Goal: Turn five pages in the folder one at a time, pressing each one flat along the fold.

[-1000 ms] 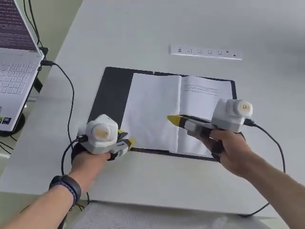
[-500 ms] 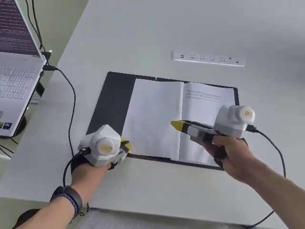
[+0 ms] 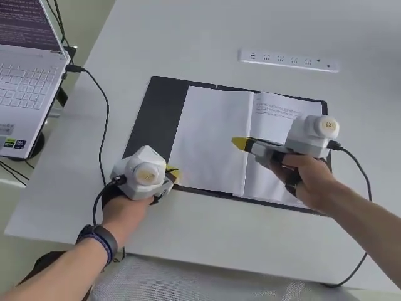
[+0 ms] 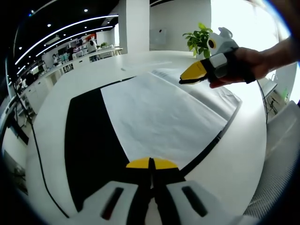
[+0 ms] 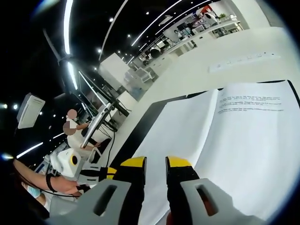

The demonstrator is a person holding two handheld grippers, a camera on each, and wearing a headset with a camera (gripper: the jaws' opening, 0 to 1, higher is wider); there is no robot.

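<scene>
— Looking at the folder [image 3: 155, 119], where does it lie?
— It lies open and flat on the table [image 3: 188, 37]. The left gripper [image 3: 170, 175] is at its near edge, on the dark side, jaws pressed together on nothing. The right gripper [image 3: 241, 143] is over the white pages [image 3: 213, 138], close to the fold, jaws a little apart and empty.
</scene>
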